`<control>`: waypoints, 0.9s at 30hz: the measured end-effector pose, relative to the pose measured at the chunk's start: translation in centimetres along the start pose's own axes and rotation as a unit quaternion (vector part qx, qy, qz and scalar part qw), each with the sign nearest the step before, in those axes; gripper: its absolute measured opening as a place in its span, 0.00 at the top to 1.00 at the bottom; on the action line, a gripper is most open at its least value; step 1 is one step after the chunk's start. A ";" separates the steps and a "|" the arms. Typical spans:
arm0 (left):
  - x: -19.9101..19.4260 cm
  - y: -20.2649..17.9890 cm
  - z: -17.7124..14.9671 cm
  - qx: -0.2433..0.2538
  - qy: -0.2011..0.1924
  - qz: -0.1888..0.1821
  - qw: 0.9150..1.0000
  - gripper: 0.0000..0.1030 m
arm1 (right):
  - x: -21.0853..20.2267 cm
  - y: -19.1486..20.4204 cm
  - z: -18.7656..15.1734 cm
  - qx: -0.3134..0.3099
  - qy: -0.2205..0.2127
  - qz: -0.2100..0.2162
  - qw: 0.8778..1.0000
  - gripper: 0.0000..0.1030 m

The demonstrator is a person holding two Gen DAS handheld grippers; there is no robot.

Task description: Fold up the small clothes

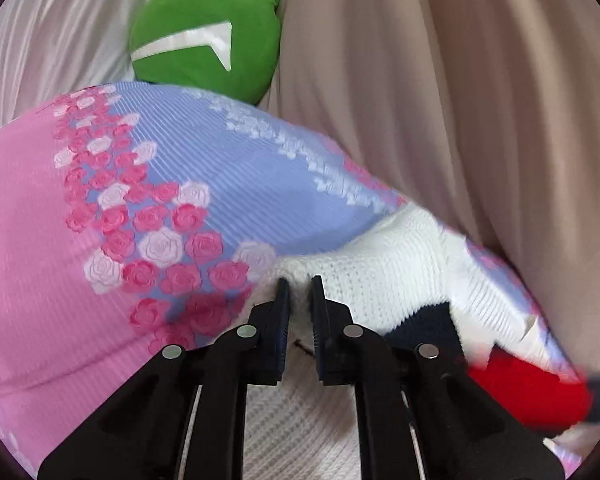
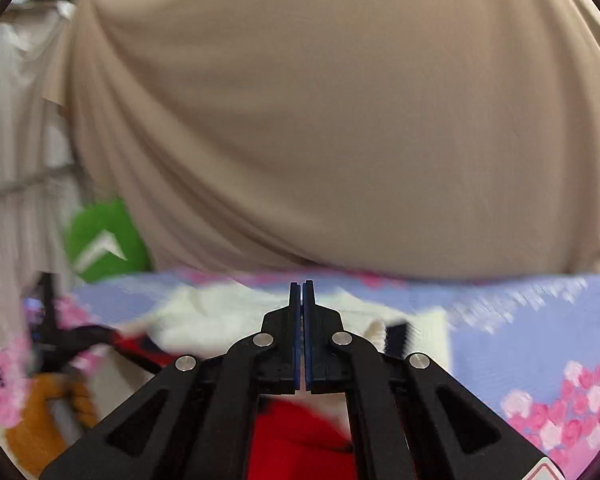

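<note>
Presently left gripper pinches the white knit garment on the floral bedspread; right gripper closed, empty; next, judged: carry the fold across

A heavy beige curtain with soft vertical folds fills most of the backdrop. Beside it hangs a thinner, sheer white curtain with daylight glowing through it. A ribbed bedspread in pink and lilac, printed with pink and white roses, covers the surface below. A round green cushion with a white chevron mark leans against the curtains.
</note>
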State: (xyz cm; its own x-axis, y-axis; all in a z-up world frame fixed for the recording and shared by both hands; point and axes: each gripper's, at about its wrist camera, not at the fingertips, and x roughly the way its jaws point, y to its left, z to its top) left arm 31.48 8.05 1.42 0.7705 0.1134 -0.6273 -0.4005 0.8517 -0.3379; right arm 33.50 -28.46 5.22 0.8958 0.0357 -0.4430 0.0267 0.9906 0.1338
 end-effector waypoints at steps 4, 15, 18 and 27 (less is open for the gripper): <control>2.1 0.8 -1.3 0.004 0.040 0.012 0.999 0.84 | 4.8 -3.4 -4.1 0.044 0.126 -0.031 0.991 0.97; 1.7 1.7 -2.1 -0.020 0.115 -0.049 0.992 0.37 | 1.9 -5.7 -6.6 0.204 0.169 0.090 0.960 0.54; 1.8 1.3 -2.1 -0.018 0.121 -0.043 0.992 0.37 | 2.1 -4.5 -7.5 0.222 0.207 0.132 0.944 0.54; 1.3 1.9 -2.1 -0.024 0.131 -0.052 0.990 0.37 | 0.9 -2.4 -10.5 0.232 0.230 0.128 0.936 0.58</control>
State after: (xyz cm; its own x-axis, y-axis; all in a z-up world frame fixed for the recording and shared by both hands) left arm 30.73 8.72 -1.50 0.6559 -0.1147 -0.7461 -0.3539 0.8263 -0.4381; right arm 29.62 -29.44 -4.78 0.6166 0.4228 -0.6641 0.1228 0.7816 0.6116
